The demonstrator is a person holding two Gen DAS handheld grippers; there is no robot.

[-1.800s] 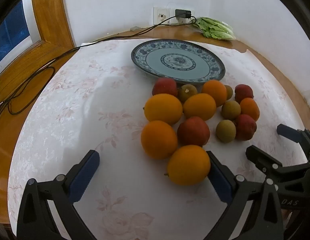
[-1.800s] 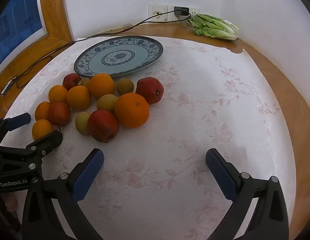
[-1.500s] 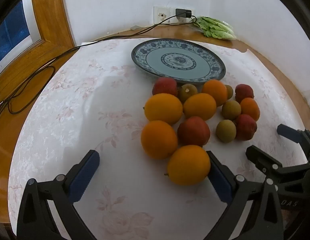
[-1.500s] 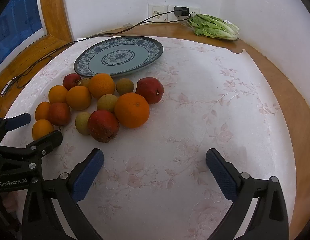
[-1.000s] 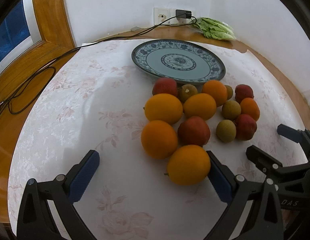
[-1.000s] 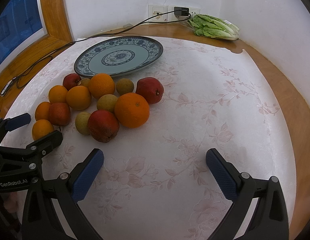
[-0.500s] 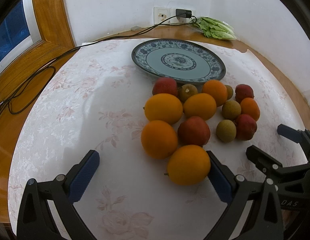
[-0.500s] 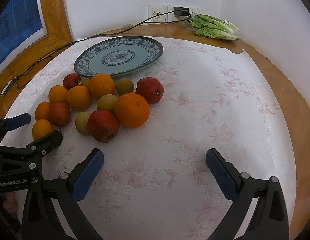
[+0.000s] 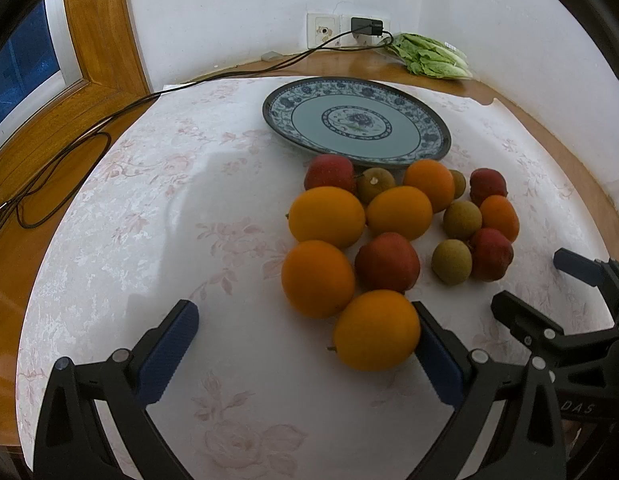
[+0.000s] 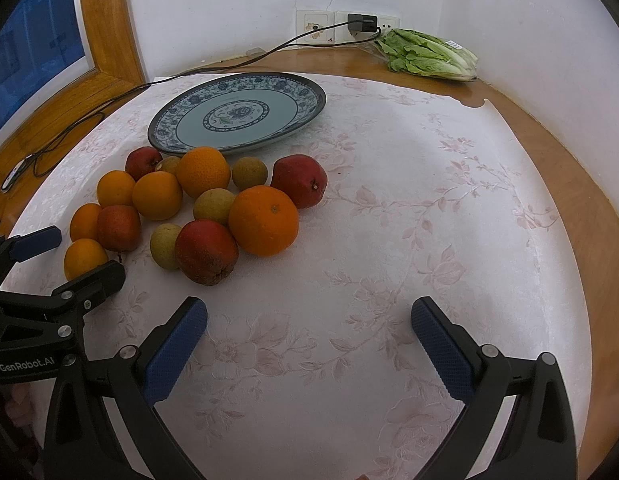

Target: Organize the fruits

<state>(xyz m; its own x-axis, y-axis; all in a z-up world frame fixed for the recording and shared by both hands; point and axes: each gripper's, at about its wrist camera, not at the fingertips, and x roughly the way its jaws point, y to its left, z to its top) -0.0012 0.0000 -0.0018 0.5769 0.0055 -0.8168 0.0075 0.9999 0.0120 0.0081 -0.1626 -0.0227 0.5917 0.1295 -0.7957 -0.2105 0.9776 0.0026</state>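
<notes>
A pile of oranges, red apples and small green-brown fruits lies on the white flowered tablecloth, just in front of an empty blue-patterned plate [image 9: 355, 120] [image 10: 237, 112]. My left gripper [image 9: 305, 340] is open; its right finger sits beside the nearest orange [image 9: 376, 330], which lies between the jaws. My right gripper [image 10: 309, 332] is open over bare cloth, with nothing between its fingers. The closest fruits to it are a red apple [image 10: 205, 256] and a big orange [image 10: 263, 220], ahead and to its left. Each gripper shows at the edge of the other's view.
A bagged lettuce [image 10: 427, 56] lies on the wooden sill at the back right, next to a wall socket with a plug [image 10: 361, 22]. A black cable [image 9: 69, 152] runs along the left sill. The wooden window frame stands at the left.
</notes>
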